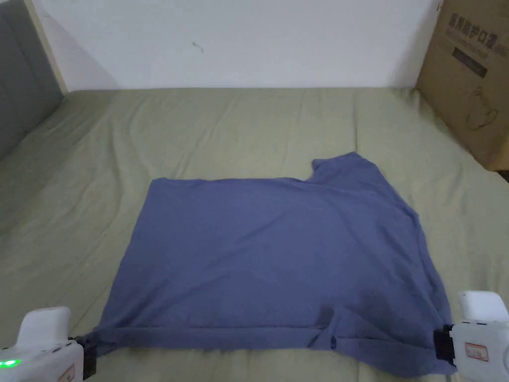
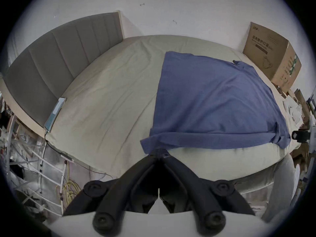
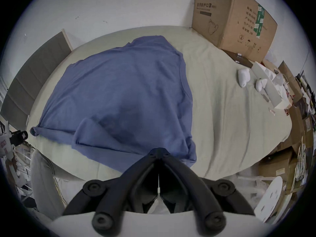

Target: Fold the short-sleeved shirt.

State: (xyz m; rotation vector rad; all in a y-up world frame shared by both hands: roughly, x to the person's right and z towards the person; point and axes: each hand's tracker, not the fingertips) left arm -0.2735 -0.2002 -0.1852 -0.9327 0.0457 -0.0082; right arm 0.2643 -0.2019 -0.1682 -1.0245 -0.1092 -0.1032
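Shirt (image 1: 268,248) spread flat on bed (image 1: 248,124), near corners clamped by left gripper (image 2: 158,152) and right gripper (image 3: 159,152); folding apparently barely begun, near edge alone turned over.

A bedroom in a home, doubling as storage: a wide bed (image 1: 248,124) under an olive-green sheet, with a grey padded headboard (image 2: 56,66) at one end, stands against a plain white wall (image 1: 238,40); a large cardboard box (image 3: 236,23) sits on the mattress corner. More cartons (image 3: 287,165) and loose clutter crowd the floor beside the bed; a white wire rack (image 2: 39,170) stands by the other side.
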